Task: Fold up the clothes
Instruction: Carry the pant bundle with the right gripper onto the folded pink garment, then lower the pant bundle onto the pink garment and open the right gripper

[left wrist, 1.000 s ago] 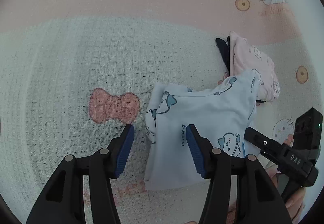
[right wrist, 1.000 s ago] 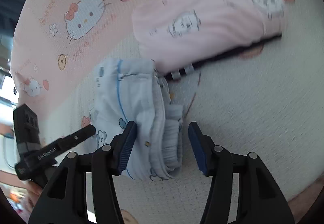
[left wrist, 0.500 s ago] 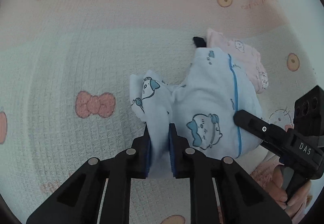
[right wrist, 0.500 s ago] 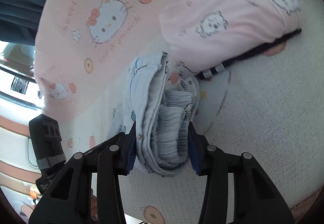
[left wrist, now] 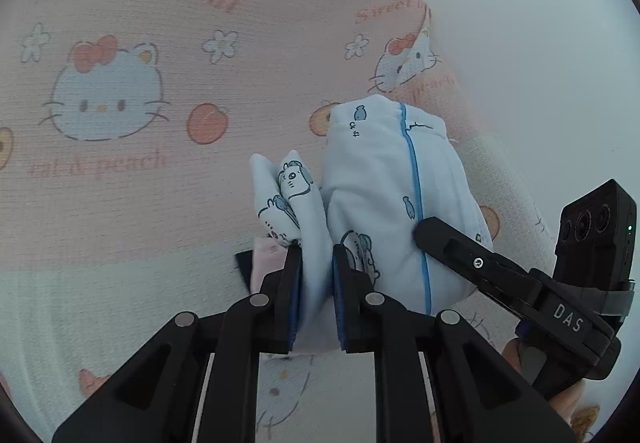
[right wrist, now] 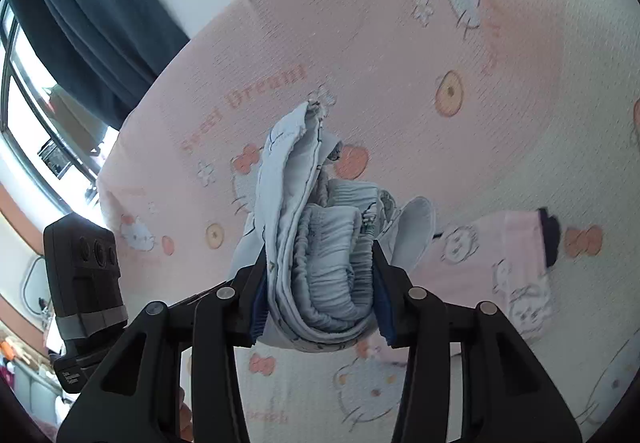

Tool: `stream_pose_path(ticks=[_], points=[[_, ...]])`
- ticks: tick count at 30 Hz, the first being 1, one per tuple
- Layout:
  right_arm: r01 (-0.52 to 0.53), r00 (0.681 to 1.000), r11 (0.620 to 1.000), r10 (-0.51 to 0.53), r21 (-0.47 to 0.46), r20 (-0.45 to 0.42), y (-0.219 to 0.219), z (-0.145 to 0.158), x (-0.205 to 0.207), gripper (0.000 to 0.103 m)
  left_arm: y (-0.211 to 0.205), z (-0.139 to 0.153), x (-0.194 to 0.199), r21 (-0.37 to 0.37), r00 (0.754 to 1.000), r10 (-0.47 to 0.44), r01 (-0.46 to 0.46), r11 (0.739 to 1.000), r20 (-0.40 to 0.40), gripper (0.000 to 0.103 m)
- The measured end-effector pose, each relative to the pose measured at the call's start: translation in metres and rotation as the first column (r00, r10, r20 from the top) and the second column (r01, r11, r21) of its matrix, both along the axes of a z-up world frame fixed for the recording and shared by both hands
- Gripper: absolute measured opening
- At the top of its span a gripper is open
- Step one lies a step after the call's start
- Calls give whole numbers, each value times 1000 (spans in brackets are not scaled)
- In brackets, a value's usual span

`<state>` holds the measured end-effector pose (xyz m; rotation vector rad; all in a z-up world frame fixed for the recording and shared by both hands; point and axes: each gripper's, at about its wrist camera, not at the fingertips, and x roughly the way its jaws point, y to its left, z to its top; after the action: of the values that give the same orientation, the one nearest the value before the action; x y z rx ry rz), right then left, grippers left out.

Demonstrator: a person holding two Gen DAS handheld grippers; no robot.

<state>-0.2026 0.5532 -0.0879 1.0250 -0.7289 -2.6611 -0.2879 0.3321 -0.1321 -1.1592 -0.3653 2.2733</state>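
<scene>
A folded pale-blue garment point(left wrist: 384, 203) is held off the bedspread point(left wrist: 120, 203) by both claws at once. In the left wrist view the left claw point(left wrist: 316, 283) is clamped on a thin fold at the bundle's edge, the cloth pinched flat between the blue pads, with a cartoon-printed flap sticking up toward 11 o'clock. In the right wrist view the right claw point(right wrist: 320, 295) is closed on the thick end of the same garment point(right wrist: 320, 243), where several layers and a gathered elastic waistband are squeezed between the pads. From the left wrist view the right claw point(left wrist: 460, 255) is seen coming in from 4 o'clock, pressed against the bundle's side.

The folding of this piece appears to be finished: the layers are stacked compactly and no loose sleeve or leg is seen hanging. What is judged to remain is its placement. A pink garment point(right wrist: 500, 263), already folded, lies on the bedspread at 3 o'clock of the right claw, with a dark piece point(right wrist: 550, 235) at its far end; in the left wrist view only a sliver of pink point(left wrist: 268, 259) is glimpsed at 9 o'clock of the left claw. The blue bundle would probably be set on or beside that pile. Whether more clothes await folding cannot be told.
</scene>
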Motion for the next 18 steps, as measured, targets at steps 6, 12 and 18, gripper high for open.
stream_pose_path(ticks=[6, 12, 18], points=[[212, 935, 957, -258, 197, 245, 42, -89, -16, 45, 54, -105, -35, -121, 967, -17, 50, 991, 256, 15], [391, 913, 919, -394, 49, 105, 81, -69, 15, 47, 52, -67, -14, -220, 998, 41, -31, 975, 41, 20], [158, 980, 968, -177, 193, 88, 33, -71, -11, 43, 87, -63, -25, -212, 988, -153, 150, 966, 0, 26]])
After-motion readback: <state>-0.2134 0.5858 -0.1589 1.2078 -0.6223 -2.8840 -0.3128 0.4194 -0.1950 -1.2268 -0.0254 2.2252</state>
